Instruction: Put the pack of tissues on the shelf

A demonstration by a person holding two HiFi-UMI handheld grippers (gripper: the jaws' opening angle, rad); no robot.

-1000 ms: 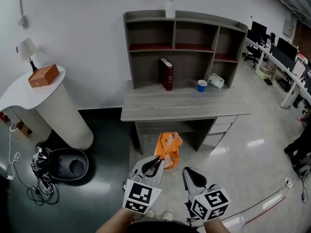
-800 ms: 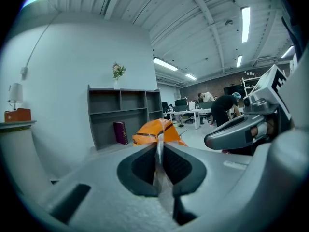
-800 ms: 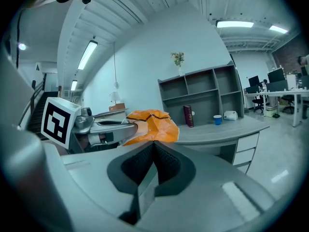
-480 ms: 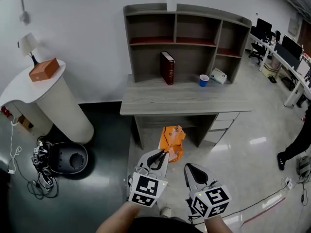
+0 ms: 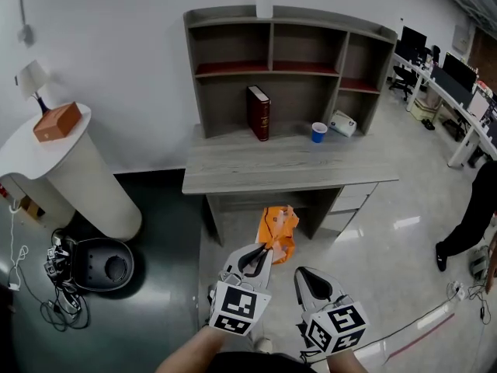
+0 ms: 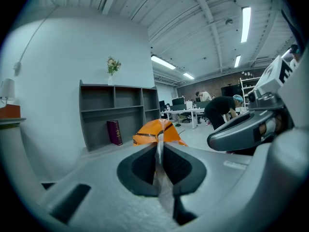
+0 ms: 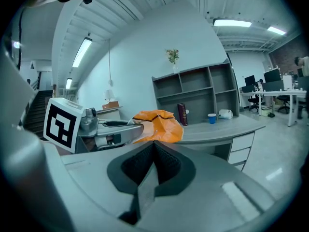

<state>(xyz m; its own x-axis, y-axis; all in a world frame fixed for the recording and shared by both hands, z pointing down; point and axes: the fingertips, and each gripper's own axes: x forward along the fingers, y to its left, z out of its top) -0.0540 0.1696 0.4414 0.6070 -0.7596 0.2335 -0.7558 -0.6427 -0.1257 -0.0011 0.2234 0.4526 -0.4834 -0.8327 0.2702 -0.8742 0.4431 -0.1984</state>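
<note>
**Tissues in hand, shelf still ahead**

At lower centre, the left gripper (image 5: 262, 249) is clenched on the edge of the orange pack of tissues (image 5: 278, 230), which dangles above the floor. The right gripper (image 5: 301, 273) beside it is closed on nothing. The shelf (image 5: 287, 67) stands at upper centre, so approach and placing remain. Since a second ago, it has drifted slightly left in frame.

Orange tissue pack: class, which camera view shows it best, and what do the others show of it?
The head view: nearly the whole orange tissue pack shows, pinched at its edge by the left gripper. The left gripper view shows only its top above the jaws; the right gripper view shows its upper part, side on.
</note>
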